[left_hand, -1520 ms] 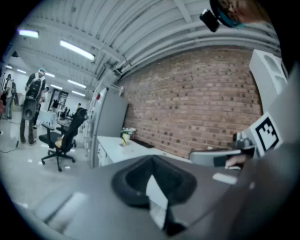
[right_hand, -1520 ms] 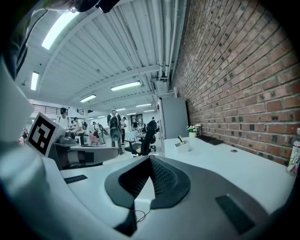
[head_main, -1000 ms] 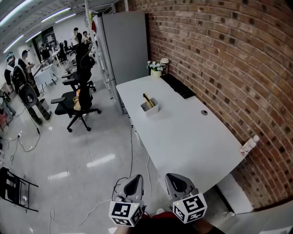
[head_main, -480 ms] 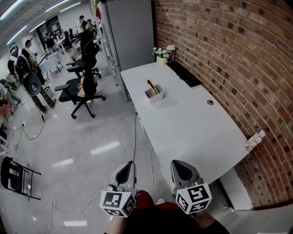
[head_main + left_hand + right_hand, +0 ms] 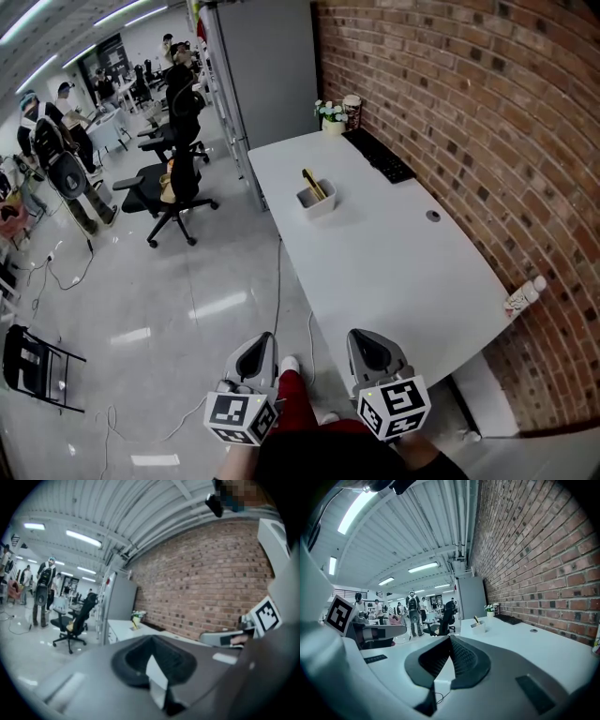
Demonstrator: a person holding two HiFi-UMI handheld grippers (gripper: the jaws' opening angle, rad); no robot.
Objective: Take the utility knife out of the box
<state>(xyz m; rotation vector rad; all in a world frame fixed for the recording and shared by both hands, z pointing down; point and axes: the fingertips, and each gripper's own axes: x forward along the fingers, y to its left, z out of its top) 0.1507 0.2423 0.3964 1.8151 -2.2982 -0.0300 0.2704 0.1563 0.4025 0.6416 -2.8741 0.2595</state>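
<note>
L tongs (image 5: 262, 343) & R tongs (image 5: 363, 338): both pressed together, nothing btwn them, side by side just short of counter (image 5: 403, 272) edge. Well ahead of both, on counter: box (image 5: 316, 200) w/ utility knife (image 5: 311, 182) leaning inside it.

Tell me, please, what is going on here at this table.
A person at the near end of the white table holds a gripper in each hand. The left gripper and the right gripper are both shut and empty. The utility knife stands in the small box farther along the table, not yet touched, well beyond either gripper.
</note>
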